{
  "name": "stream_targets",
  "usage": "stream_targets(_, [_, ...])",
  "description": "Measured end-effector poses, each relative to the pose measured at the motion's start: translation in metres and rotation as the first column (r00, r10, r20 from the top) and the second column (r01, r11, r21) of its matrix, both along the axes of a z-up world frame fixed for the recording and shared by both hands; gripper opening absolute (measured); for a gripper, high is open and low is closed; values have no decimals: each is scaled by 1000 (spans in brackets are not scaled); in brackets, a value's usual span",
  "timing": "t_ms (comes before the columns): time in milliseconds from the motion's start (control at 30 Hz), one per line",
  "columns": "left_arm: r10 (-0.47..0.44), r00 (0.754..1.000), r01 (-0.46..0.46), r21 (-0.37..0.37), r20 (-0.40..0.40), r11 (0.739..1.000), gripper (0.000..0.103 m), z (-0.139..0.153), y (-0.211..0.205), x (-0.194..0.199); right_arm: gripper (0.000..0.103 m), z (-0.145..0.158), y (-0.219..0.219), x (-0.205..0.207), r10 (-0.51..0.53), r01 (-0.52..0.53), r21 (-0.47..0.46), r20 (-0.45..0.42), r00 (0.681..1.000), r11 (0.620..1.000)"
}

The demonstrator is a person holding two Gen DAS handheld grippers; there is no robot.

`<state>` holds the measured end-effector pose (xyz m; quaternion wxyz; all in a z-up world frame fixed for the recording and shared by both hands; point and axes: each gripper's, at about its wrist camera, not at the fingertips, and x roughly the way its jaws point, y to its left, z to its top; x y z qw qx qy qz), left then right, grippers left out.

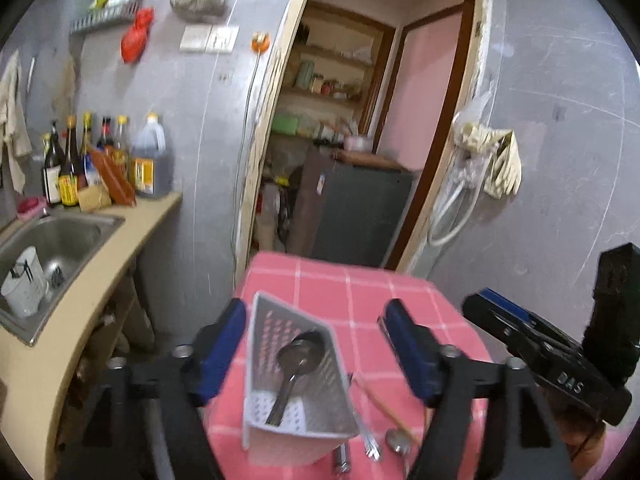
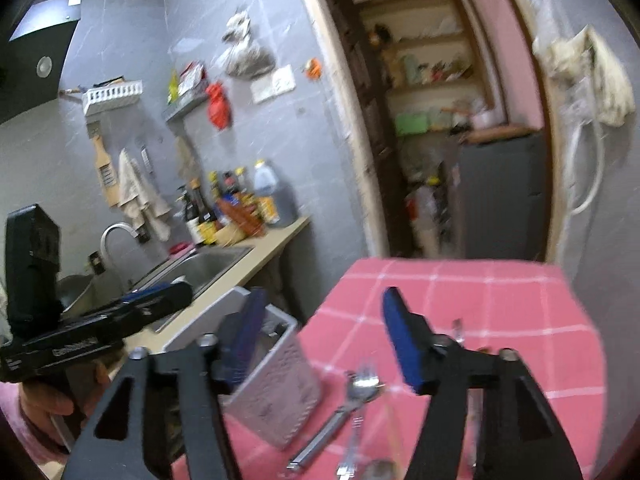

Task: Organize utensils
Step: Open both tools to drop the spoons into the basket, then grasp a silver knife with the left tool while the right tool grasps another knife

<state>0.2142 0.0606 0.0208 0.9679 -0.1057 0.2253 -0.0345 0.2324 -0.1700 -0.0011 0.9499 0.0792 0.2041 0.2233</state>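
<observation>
A: What are the two grippers doing?

B: The left gripper (image 1: 314, 340) has its blue-padded fingers (image 1: 224, 340) spread wide apart, gripping nothing. They sit on either side of a grey perforated utensil holder (image 1: 296, 380), which stands between them without clear contact. The right gripper (image 2: 320, 340) is likewise spread apart and empty, hovering over the table.

A: Where are the utensils?

B: One spoon (image 1: 294, 368) is already in the holder, bowl upward, leaning against its perforated wall. The holder stands near the left edge of a table covered in a pink checked tablecloth (image 1: 360, 292). Just right of the holder, loose on the cloth, lie a fork (image 2: 356, 408), a second spoon with a thick metal handle (image 2: 332, 424), and a thin wooden chopstick (image 1: 384, 404). They overlap; the blur hides exactly how.

A: And around the table?

B: To the left, a counter with a steel sink (image 1: 60, 240) and a cluster of sauce bottles (image 1: 104, 160). Behind, a grey tiled wall and an open doorway (image 1: 360, 120) to a storeroom with shelves.
</observation>
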Motion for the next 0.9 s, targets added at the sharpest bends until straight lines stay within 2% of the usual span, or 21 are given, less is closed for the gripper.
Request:
stream_targets(67, [9, 1000, -9, 17, 27, 1000, 91, 6, -13, -1, 79, 8, -15, -6, -45, 45, -15, 31, 999, 999])
stream_targets(167, [19, 998, -21, 32, 67, 999, 100, 11, -31, -2, 91, 18, -39, -13, -101, 104, -27, 71, 992, 994])
stream_targets(333, [25, 994, -31, 49, 104, 998, 103, 10, -64, 1, 101, 25, -77, -21, -172, 178, -49, 103, 980, 983])
stream_targets(533, [-19, 996, 11, 105, 82, 994, 103, -2, -106, 15, 102, 13, -121, -20, -222, 228, -74, 80, 972, 971])
stream_targets(667, [-34, 998, 27, 129, 51, 991, 103, -14, -129, 25, 102, -3, -144, -11, -223, 226, -90, 43, 974, 970])
stream_targets(900, [-35, 998, 41, 128, -49, 991, 103, -51, -154, 52, 102, -49, -174, 28, -147, 140, -79, -101, 984, 987])
